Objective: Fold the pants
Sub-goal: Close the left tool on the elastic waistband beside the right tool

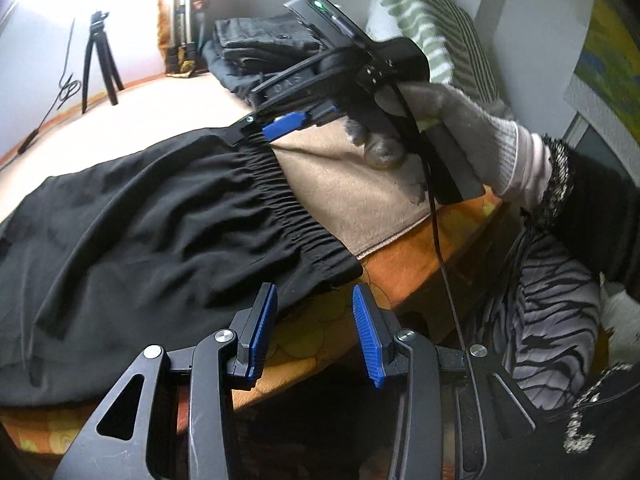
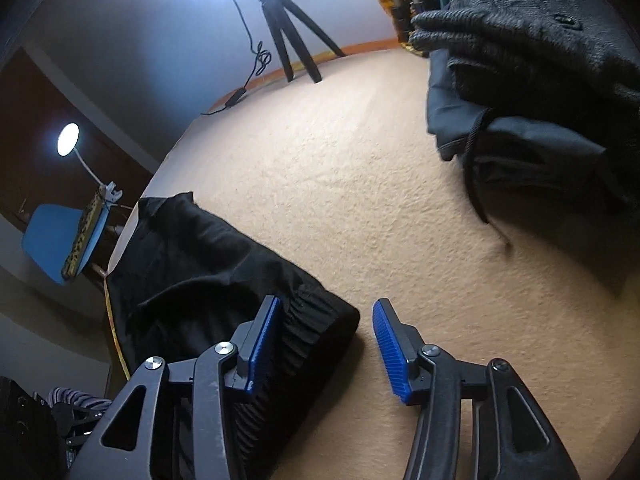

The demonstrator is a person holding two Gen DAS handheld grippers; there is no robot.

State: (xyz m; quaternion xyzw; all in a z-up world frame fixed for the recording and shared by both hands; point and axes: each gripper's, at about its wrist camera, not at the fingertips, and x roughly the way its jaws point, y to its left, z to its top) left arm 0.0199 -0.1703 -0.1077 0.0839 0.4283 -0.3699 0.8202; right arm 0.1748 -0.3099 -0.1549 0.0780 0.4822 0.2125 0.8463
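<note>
Black pants (image 1: 140, 220) lie spread on the bed, their elastic waistband (image 1: 288, 200) running from the far end to the near edge. In the left wrist view my left gripper (image 1: 316, 320) stands open just short of the near waistband corner, with only the orange sheet between its blue pads. A gloved hand (image 1: 460, 132) holds my right gripper (image 1: 260, 128) at the far end of the waistband. In the right wrist view that gripper (image 2: 326, 340) is open; the gathered waistband corner (image 2: 320, 320) lies between its fingers, close to the left pad (image 2: 262, 344) and apart from the right one.
A stack of folded dark clothes (image 2: 520, 60) sits far right on the beige blanket (image 2: 340, 140). A black tripod (image 2: 288, 32) with a cable stands at the back. A striped pillow (image 1: 420, 20) leans on the wall. A blue chair (image 2: 48, 240) stands beyond the bed edge.
</note>
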